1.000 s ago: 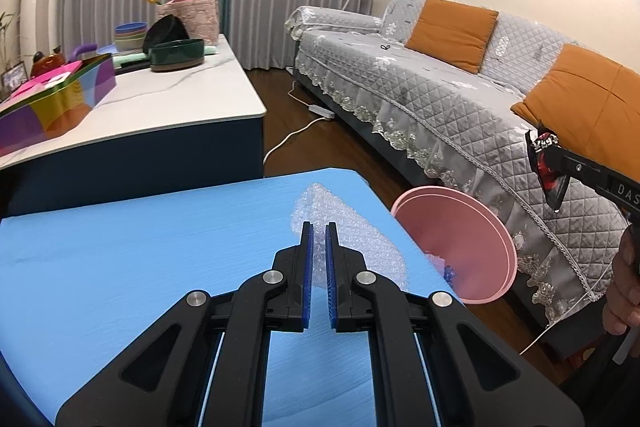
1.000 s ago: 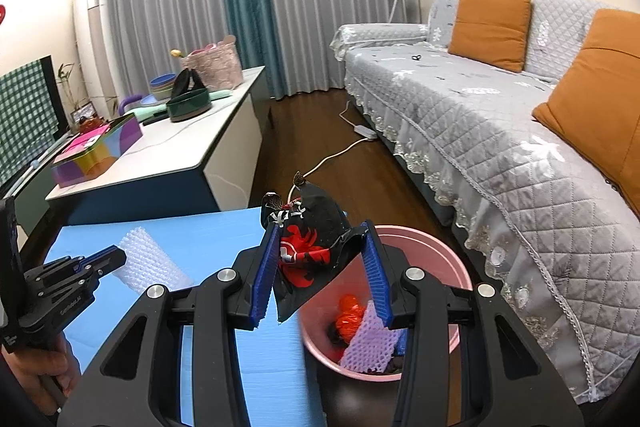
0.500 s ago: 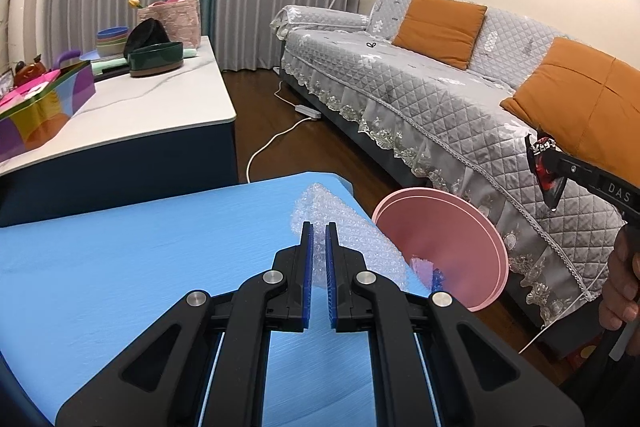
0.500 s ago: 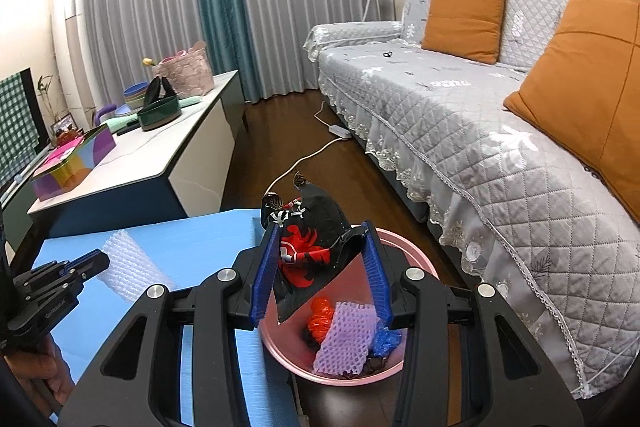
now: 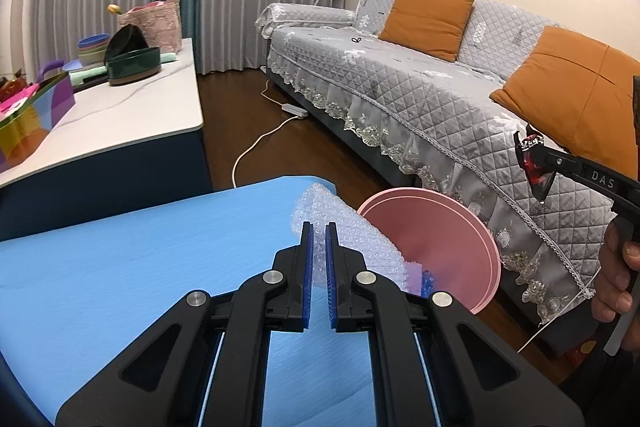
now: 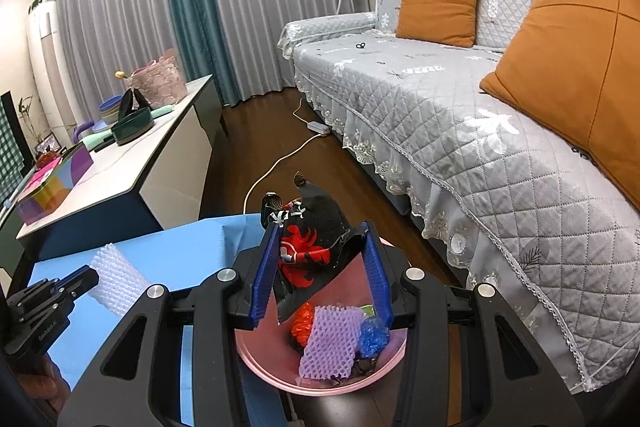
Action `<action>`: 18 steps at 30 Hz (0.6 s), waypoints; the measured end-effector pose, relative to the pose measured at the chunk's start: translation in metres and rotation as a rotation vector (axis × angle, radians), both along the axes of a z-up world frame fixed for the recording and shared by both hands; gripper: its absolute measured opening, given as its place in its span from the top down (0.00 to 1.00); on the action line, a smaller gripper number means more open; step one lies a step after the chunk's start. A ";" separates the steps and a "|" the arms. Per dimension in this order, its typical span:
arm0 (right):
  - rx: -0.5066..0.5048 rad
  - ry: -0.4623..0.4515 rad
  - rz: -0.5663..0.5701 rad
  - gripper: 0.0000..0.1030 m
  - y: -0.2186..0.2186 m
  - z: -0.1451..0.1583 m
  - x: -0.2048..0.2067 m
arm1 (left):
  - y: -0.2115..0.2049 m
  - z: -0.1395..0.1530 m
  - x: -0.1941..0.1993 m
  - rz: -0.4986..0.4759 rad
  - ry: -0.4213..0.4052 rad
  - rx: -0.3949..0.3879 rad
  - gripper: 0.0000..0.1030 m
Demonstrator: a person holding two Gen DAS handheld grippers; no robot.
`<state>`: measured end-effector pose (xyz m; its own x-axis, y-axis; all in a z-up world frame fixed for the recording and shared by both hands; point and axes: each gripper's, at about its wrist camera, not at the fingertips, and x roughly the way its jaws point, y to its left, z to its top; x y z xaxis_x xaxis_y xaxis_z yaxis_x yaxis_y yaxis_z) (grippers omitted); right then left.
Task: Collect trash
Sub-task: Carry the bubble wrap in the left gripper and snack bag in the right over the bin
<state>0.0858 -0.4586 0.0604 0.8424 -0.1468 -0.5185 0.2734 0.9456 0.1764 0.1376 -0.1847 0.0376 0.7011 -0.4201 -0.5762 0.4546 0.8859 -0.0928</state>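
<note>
A: Where's the trash?

B: One piece is in each hand. The right hand-held gripper (image 6: 322,269) hangs over the pink bin (image 6: 372,373), fingers spread about as wide as the black-and-red wrapper (image 6: 308,251) wedged between them. The wrapper touches the left pad; whether the right pad presses its crumpled edge, I cannot tell for sure, though it looks pinched.

A: And the other hand?

B: The left hand-held gripper (image 5: 317,255) has its blue pads nearly pressed together on a sheet of bubble wrap (image 5: 352,239). The wrap lies at the far right corner of the blue bench (image 5: 120,267), and part of it laps over the bench edge toward the bin.

A: How close is the bin to that edge?

B: Just beside it, on the floor. In the left wrist view its rim (image 5: 486,247) shows directly behind the wrap. Inside, the right wrist view shows purple foam netting (image 6: 330,343), something orange (image 6: 302,323) and a crumpled blue scrap (image 6: 374,335).

A: Any room around it?

B: A strip of dark wood floor (image 6: 248,147) runs between the sofa (image 6: 480,131) and the white-topped cabinet (image 6: 168,147). A white cable (image 6: 276,167) trails across it toward the bin. The sofa's lace skirt (image 5: 532,247) hangs near the bin's far side, so the gap there is narrow.

A: Are the two grippers apart?

B: Yes, well apart: the left sits over the bench corner, the right beyond the bench edge above the bin.
</note>
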 end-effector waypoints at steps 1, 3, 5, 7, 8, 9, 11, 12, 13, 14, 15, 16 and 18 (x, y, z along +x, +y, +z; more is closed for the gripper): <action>0.002 0.000 -0.002 0.59 -0.001 0.000 0.001 | -0.002 0.000 0.001 -0.002 0.001 0.003 0.94; 0.008 0.003 -0.007 0.59 -0.004 -0.002 0.002 | -0.006 0.000 0.003 -0.006 0.001 0.004 0.94; 0.012 0.007 -0.012 0.59 -0.006 -0.004 0.004 | -0.010 0.000 0.005 -0.011 0.000 0.005 0.94; 0.015 0.015 -0.019 0.59 -0.009 -0.006 0.006 | -0.015 0.000 0.009 -0.015 -0.001 0.004 0.94; 0.018 0.021 -0.022 0.59 -0.010 -0.008 0.007 | -0.017 -0.001 0.009 -0.017 0.000 0.003 0.94; 0.021 0.026 -0.024 0.59 -0.012 -0.009 0.009 | -0.019 -0.001 0.011 -0.019 0.000 0.004 0.94; 0.020 0.032 -0.030 0.59 -0.014 -0.012 0.011 | -0.025 -0.003 0.014 -0.025 0.002 0.004 0.94; 0.018 0.036 -0.033 0.59 -0.014 -0.013 0.012 | -0.027 -0.004 0.015 -0.027 0.003 0.004 0.94; 0.016 0.039 -0.036 0.59 -0.015 -0.014 0.014 | -0.031 -0.005 0.017 -0.031 0.004 0.004 0.94; 0.015 0.041 -0.039 0.59 -0.016 -0.015 0.015 | -0.034 -0.006 0.018 -0.035 0.005 0.004 0.94; 0.016 0.042 -0.042 0.59 -0.017 -0.016 0.016 | -0.037 -0.006 0.020 -0.039 0.006 0.005 0.94; 0.018 0.045 -0.044 0.59 -0.018 -0.017 0.017 | -0.040 -0.007 0.022 -0.044 0.006 0.006 0.94; 0.017 0.050 -0.047 0.59 -0.020 -0.020 0.020 | -0.049 -0.008 0.025 -0.056 0.004 0.011 0.94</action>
